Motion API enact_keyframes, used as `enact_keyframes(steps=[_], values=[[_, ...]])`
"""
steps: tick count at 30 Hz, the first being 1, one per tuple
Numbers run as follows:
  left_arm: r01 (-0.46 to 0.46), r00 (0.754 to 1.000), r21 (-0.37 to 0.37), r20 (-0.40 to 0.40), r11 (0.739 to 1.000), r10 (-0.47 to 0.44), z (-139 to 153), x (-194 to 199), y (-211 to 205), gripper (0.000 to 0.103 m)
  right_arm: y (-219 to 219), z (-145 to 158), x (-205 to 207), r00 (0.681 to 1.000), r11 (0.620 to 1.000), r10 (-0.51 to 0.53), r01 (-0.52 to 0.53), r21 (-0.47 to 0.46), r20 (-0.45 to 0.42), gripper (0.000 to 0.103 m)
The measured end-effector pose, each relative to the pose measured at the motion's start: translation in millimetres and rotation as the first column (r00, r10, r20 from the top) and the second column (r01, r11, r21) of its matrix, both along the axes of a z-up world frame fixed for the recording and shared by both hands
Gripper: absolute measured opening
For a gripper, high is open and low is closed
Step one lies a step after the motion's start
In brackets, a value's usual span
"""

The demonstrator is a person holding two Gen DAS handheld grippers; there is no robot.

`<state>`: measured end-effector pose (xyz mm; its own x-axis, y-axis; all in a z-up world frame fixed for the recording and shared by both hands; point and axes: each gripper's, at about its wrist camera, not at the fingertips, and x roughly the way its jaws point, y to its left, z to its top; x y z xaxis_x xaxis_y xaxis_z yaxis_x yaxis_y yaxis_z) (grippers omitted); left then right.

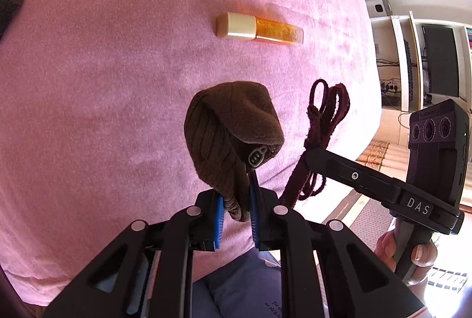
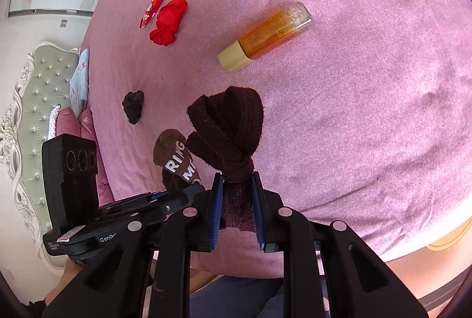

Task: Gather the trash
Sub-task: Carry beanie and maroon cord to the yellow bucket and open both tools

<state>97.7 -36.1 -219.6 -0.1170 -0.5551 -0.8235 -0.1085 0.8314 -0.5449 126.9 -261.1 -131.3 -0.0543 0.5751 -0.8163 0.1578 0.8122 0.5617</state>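
Note:
My left gripper is shut on a brown sock and holds it above the pink bedspread. The right wrist view shows the same sock with white lettering, at the tip of the left gripper. A knotted maroon sock is clamped in my right gripper. From the left wrist view the right gripper comes in from the right with the maroon sock dangling in loops. An orange bottle with a cream cap lies on the bed beyond both; it shows as the orange bottle in the right wrist view.
A red sock, a red wrapper and a black sock lie further off on the bedspread. A tufted headboard and pillows stand at the left. Shelves with a monitor are past the bed's right edge.

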Motion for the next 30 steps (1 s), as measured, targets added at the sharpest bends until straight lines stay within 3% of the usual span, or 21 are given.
enact_keyframes(steps=[7, 18, 25, 30], values=[[0.110, 0.994, -0.009, 0.030, 0.994, -0.110, 13.1, -5.0, -55.7, 0.015, -48.6, 15.6, -35.1, 0.994, 0.994, -0.107, 0.107, -0.003, 0.025, 0.019], [0.271, 0.961, -0.014, 0.055, 0.963, -0.270, 31.7, -20.0, -197.2, 0.015, -168.4, 36.2, -89.6, 0.967, 0.968, -0.251, 0.252, -0.006, 0.049, 0.019], [0.401, 0.916, -0.020, 0.036, 0.916, -0.400, 27.4, -39.9, -310.0, 0.015, -269.6, 39.3, -145.0, 0.923, 0.922, -0.383, 0.384, -0.037, 0.044, 0.019], [0.505, 0.863, -0.027, 0.014, 0.863, -0.504, 15.9, -62.1, -392.8, 0.015, -337.0, 31.7, -197.3, 0.872, 0.870, -0.490, 0.490, -0.062, 0.018, 0.019]])
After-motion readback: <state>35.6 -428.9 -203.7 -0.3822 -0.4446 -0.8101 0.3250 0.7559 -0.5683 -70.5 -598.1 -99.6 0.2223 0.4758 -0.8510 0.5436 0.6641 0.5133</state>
